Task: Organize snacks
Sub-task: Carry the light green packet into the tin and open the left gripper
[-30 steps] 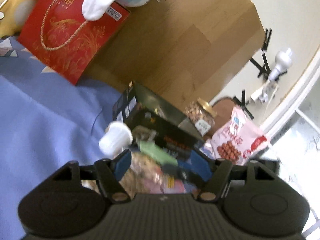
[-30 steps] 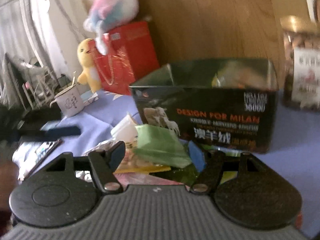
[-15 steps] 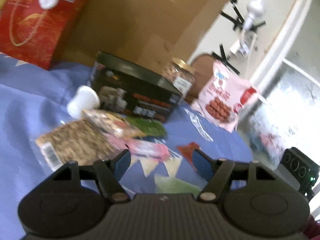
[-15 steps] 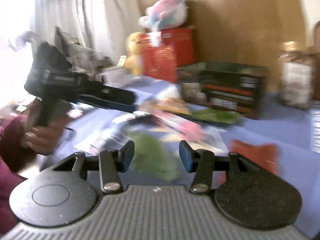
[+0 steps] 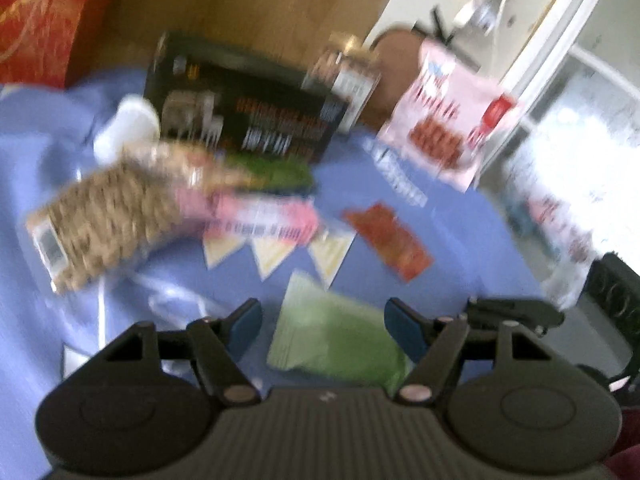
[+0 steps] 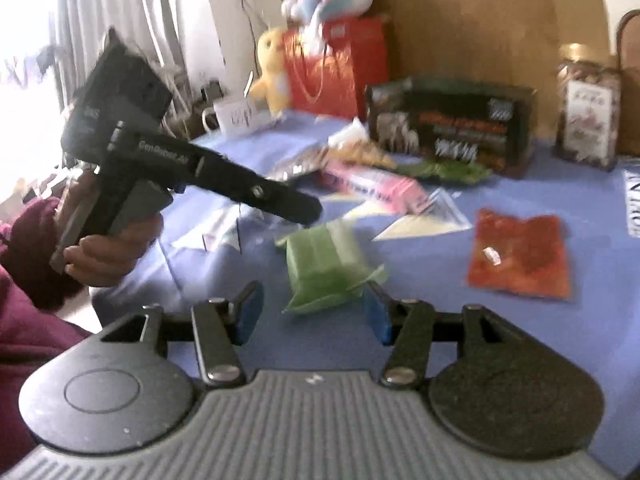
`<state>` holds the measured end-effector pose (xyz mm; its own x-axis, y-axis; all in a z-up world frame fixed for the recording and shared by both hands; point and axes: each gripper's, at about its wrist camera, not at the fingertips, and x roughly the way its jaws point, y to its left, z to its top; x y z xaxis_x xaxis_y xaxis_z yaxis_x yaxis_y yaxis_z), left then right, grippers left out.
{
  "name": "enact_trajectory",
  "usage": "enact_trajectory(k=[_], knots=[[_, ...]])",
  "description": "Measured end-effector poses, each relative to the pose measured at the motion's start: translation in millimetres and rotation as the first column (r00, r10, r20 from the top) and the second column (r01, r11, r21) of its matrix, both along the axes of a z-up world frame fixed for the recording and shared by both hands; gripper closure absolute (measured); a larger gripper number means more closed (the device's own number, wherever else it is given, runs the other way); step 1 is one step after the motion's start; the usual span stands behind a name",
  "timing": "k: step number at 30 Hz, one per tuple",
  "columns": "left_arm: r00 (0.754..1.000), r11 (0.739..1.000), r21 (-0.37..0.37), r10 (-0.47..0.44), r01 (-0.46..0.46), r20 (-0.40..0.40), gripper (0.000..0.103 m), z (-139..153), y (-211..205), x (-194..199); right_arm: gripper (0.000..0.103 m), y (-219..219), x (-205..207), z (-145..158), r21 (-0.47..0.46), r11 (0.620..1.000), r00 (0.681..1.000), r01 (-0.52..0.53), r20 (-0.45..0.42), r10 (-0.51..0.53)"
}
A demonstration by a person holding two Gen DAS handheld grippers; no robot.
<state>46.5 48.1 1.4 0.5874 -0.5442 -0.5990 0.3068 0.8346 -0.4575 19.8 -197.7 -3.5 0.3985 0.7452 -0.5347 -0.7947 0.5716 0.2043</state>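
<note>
Both claws, left [image 5: 322,322] and right [image 6: 312,310], gaping, empty, over green packet [image 6: 326,268] near bed [image 6: 520,320] front edge. Best pinched flat, then boxed [image 6: 452,120].

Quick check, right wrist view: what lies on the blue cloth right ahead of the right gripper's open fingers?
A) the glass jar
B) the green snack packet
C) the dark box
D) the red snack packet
B: the green snack packet lies on the cloth just ahead of the right gripper, whose jaws stand apart with nothing pressed between them; the red snack packet lies off to the right.
</note>
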Motion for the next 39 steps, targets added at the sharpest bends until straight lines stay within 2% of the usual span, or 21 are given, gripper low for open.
enact_trajectory(k=[1, 2, 4, 5, 8, 12, 17, 24, 27, 31, 33, 34, 35, 37, 39], knots=[[1.0, 1.0, 0.015, -0.002, 0.002, 0.018, 0.034, -0.6, -4.0, -3.1, 0.047, 6.9, 2.4, -3.4, -0.022, 1.0, 1.0, 0.005, -0.001, -0.005], [1.0, 1.0, 0.027, -0.006, 0.005, 0.026, 0.034, -0.6, -7.2, -4.8, 0.053, 11.1, 1.2, -5.2, -0.029, 1.0, 0.999, 0.011, 0.031, -0.01], [1.0, 0.999, 0.029, -0.022, 0.022, 0.021, 0.048, -0.9, -12.4, -5.4, 0.063, 20.3, 0.8, -5.3, -0.05, 0.999, 0.998, 0.008, 0.056, -0.005], [1.0, 1.0, 0.027, -0.015, 0.015, 0.017, 0.049, -0.9, -12.6, -4.7, 0.067, 22.7, 3.8, -4.5, -0.053, 0.999, 0.998, 0.01, 0.058, -0.007], [1.0, 1.0, 0.011, 0.005, -0.006, 0.017, 0.053, 2.5, -10.6, -1.1, 0.069, 24.6, 8.1, -1.4, -0.055, 0.998, 0.996, 0.04, 0.076, -0.035], [0.998, 1.0, -0.014, 0.012, -0.011, 0.07, 0.053, 20.8, -5.2, 1.0, 0.072, 13.4, 14.3, 10.5, 0.016, 0.997, 0.993, 0.07, 0.094, -0.071], [0.987, 0.999, -0.018, 0.036, -0.034, 0.158, 0.053, 50.5, -1.1, 19.2, 0.073, 14.7, 33.7, 29.4, 0.086, 0.991, 0.985, 0.105, 0.127, -0.115], [0.959, 0.994, -0.024, 0.111, -0.108, 0.261, 0.053, 88.1, 8.7, 90.2, 0.073, 38.7, 91.1, 62.1, 0.135, 0.975, 0.946, 0.176, 0.25, -0.205], [0.953, 0.987, -0.02, 0.162, -0.162, 0.257, 0.053, 90.2, 12.1, 125.9, 0.073, 55.3, 126.2, 68.7, 0.139, 0.968, 0.931, 0.211, 0.273, -0.242], [0.953, 0.976, -0.001, 0.212, -0.217, 0.217, 0.053, 78.0, 15.6, 160.2, 0.072, 75.7, 168.1, 60.6, 0.115, 0.96, 0.93, 0.254, 0.242, -0.275], [0.951, 0.969, 0.035, 0.234, -0.245, 0.2, 0.049, 68.9, 14.5, 170.6, 0.068, 82.4, 179.5, 53.4, 0.102, 0.958, 0.935, 0.267, 0.216, -0.283], [0.948, 0.964, 0.047, 0.248, -0.262, 0.198, 0.043, 65.8, 14.3, 173.3, 0.066, 82.5, 182.1, 51.4, 0.11, 0.956, 0.934, 0.271, 0.21, -0.289], [0.945, 0.959, 0.055, 0.261, -0.277, 0.197, 0.041, 63.2, 15.7, 172.7, 0.06, 83.0, 181.2, 50.6, 0.111, 0.954, 0.934, 0.277, 0.202, -0.295], [0.93, 0.945, 0.06, 0.302, -0.321, 0.21, 0.041, 63.1, 21.3, 166.0, 0.059, 80.1, 178.7, 52.0, 0.127, 0.947, 0.928, 0.294, 0.2, -0.315], [0.917, 0.94, 0.015, 0.329, -0.341, 0.228, 0.041, 67.0, 33.3, 151.3, 0.059, 69.0, 170.8, 53.5, 0.164, 0.945, 0.932, 0.283, 0.188, -0.311]])
